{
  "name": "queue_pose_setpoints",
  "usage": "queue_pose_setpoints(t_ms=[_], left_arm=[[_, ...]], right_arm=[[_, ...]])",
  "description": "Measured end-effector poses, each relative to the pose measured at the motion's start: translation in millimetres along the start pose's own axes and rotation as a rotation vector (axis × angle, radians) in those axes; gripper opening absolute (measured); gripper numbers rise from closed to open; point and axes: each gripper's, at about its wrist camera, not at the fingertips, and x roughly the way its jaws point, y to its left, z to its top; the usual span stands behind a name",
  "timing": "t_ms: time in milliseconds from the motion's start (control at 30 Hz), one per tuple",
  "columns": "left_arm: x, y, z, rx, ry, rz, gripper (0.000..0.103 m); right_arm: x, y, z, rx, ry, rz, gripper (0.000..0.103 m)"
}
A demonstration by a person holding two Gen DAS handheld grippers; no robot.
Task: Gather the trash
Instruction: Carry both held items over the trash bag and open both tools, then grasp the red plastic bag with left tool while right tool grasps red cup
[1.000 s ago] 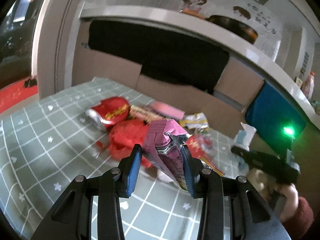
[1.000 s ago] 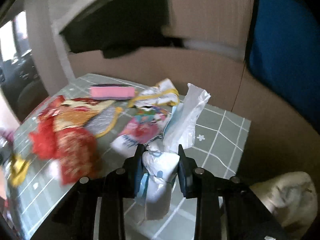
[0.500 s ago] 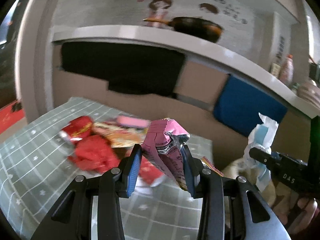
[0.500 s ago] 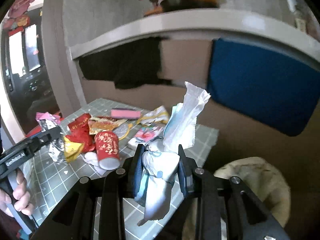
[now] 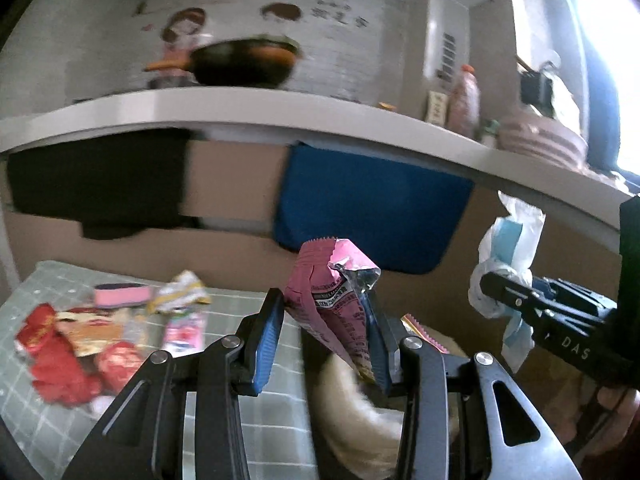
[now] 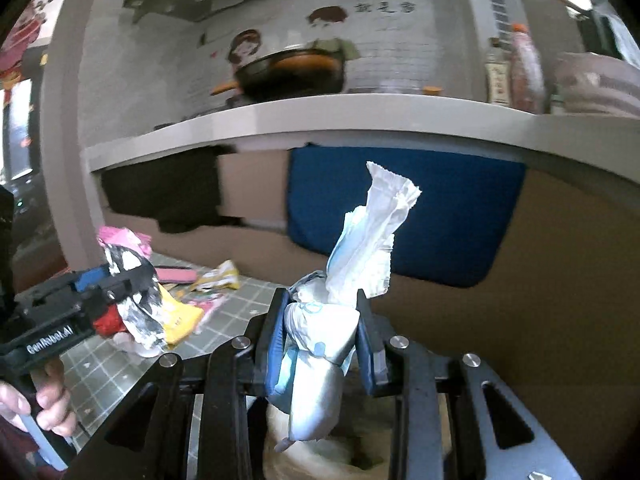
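My left gripper [image 5: 322, 308] is shut on a crumpled pink snack wrapper [image 5: 326, 304] that sticks up between its blue pads. The right wrist view shows the same left gripper [image 6: 132, 280] from the side, with the pink wrapper [image 6: 120, 238] and yellow and silver scraps bunched in it. My right gripper [image 6: 322, 312] is shut on a white and blue plastic wrapper [image 6: 360, 240] standing upright. That right gripper [image 5: 496, 296] also shows at the right of the left wrist view, level with the left one. Both hang past the table's right edge, over a cream bag [image 5: 360, 424].
The table's green grid cloth [image 5: 248, 400] lies to the left with several red, pink and yellow wrappers [image 5: 60, 352] on it. Behind is a brown wall with a blue cloth [image 5: 372, 216] and a black cloth [image 5: 100, 184] under a white counter [image 5: 280, 112]. A hand [image 6: 44, 404] grips the left tool.
Both grippers rose and swung right, off the table and over the cream bag, each keeping its wrapper. The litter pile slid to the left of both views.
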Motion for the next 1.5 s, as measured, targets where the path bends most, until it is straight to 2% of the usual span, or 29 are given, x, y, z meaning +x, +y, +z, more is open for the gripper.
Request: queue_pose_setpoints(t_ms=[267,500,700,933,1033,1133,1200,1267,1400,1500], left_arm=[[44.9,-27.0,-7.6,0.003,0.068,-0.067,0.041],[77.1,-38.9,-29.8,0.049,0.146,-0.068,0.041],[109.8,-31.7,-49.5,0.014,0.231,-0.073,0.041],[133.3,-28.2,-60.5,0.004,0.281,-0.097,0.041],[138.9,-25.0,-63.3,-0.028,0.295,-0.14,0.046],[143.4,-20.5,-65.8,-0.071,0.317,-0.209,0.056],[143.7,-18.9,-67.1,-0.079,0.317,-0.224,0.06],[140.7,-17.3,-67.3,-0.076,0.294,-0.201,0.061],[135.4,-6.8,-64.2,-0.111,0.285,-0.18,0.061],[120.8,5.2,-59.5,-0.135,0.254,-0.136,0.061]], right_arm=[[0.5,-46.7,-13.8,0.083,0.013,-0.043,0.029],[16.9,-54.2,-36.0,0.08,0.057,-0.038,0.029],[43.6,-61.9,-55.3,0.101,0.124,-0.022,0.029],[67.5,-67.1,-69.8,0.113,0.182,-0.023,0.03],[70.9,-73.1,-74.3,0.135,0.192,-0.015,0.031],[74.5,-76.7,-77.3,0.153,0.194,-0.018,0.033],[75.7,-78.6,-79.2,0.167,0.195,-0.009,0.039],[75.2,-80.2,-80.7,0.179,0.187,-0.001,0.048],[74.1,-79.8,-82.0,0.184,0.18,-0.015,0.049],[74.2,-79.0,-81.7,0.196,0.184,-0.003,0.049]])
